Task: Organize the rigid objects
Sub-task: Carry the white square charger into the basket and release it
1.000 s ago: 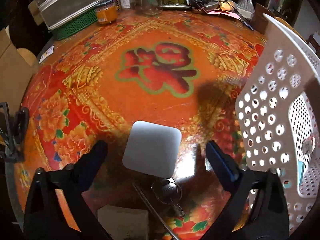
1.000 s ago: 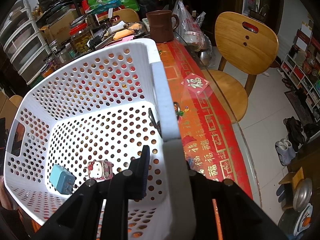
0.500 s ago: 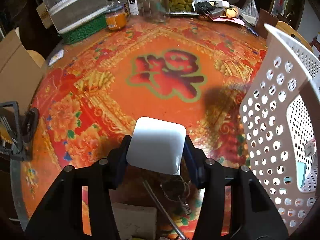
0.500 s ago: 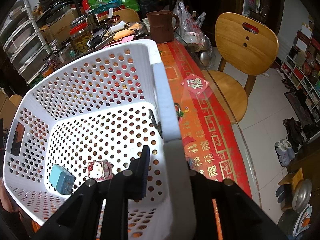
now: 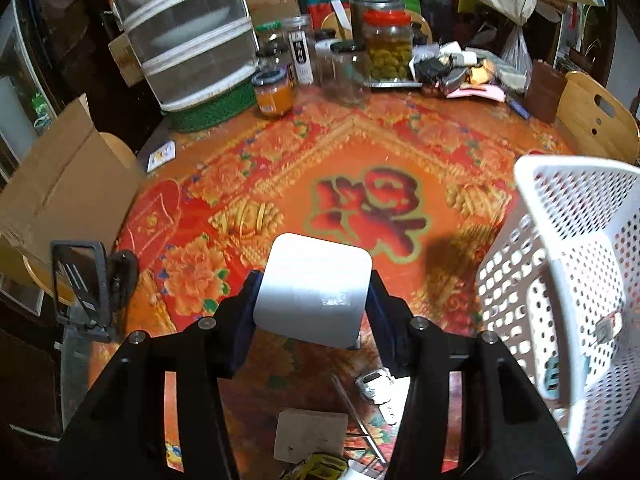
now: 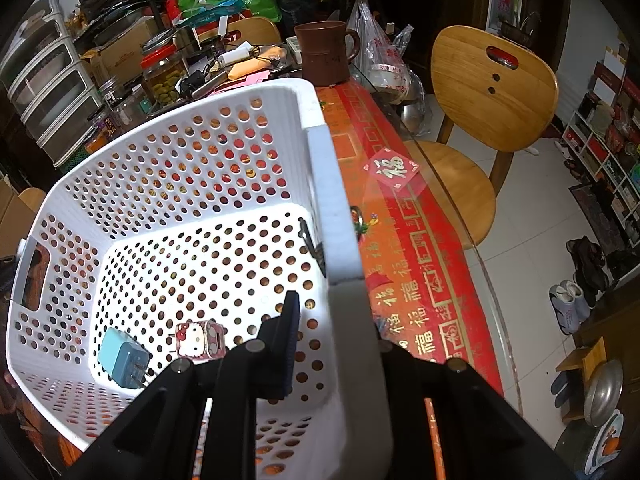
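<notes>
My left gripper [image 5: 314,300] is shut on a flat white square box [image 5: 314,290] with rounded corners and holds it lifted above the red patterned tablecloth [image 5: 360,152]. The white perforated basket [image 5: 560,240] stands to its right. My right gripper [image 6: 334,320] is shut on the basket's rim [image 6: 332,216], one finger inside and one outside. Inside the basket lie a blue plug charger [image 6: 122,358] and a small Hello Kitty box [image 6: 200,338].
Under the left gripper lie a key ring with keys [image 5: 376,386], a metal rod [image 5: 356,412] and a beige card [image 5: 310,436]. Jars [image 5: 388,46], a stacked container [image 5: 188,40] and a brown mug [image 6: 326,52] crowd the far table edge. A wooden chair [image 6: 480,92] stands to the right.
My left gripper closed on the white square box and lifted it off the table. The right gripper has stayed shut on the basket rim.
</notes>
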Motion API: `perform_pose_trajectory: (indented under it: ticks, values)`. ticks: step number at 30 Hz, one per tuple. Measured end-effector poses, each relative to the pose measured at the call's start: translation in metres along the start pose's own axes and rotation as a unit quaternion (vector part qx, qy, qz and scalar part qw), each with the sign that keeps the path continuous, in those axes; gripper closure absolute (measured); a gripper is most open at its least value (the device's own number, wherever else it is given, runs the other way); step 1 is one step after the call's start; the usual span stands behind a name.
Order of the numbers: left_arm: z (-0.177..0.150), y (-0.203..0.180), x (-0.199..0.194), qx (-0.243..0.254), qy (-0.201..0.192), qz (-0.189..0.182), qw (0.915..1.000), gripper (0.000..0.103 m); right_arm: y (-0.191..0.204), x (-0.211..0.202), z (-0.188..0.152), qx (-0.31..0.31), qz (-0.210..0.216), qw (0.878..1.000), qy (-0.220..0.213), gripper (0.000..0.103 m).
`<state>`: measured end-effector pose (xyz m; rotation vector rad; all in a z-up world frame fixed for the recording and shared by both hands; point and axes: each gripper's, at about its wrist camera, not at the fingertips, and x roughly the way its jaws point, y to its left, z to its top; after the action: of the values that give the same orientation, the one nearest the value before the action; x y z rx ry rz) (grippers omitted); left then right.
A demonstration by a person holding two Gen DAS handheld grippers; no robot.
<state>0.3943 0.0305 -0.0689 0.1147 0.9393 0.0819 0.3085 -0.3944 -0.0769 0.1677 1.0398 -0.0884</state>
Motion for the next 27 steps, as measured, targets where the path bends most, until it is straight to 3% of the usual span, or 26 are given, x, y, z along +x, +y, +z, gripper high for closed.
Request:
perform_pose_trajectory:
  ticks: [7,17,27]
  values:
    - [0.023,-0.019,-0.041,0.0,-0.027,-0.018,0.9995,0.055,0.0,0.0,0.0,0.0,0.0,1.0,0.0,0.086]
    - [0.038,-0.092,-0.086,0.052,-0.058,-0.062,0.995,0.055,0.0,0.0,0.0,0.0,0.0,1.0,0.0,0.086]
    - [0.029,-0.163,-0.086,0.112,-0.042,-0.084,0.9893,0.055,0.001,0.001,-0.001,-0.001,0.001,1.0,0.0,0.085]
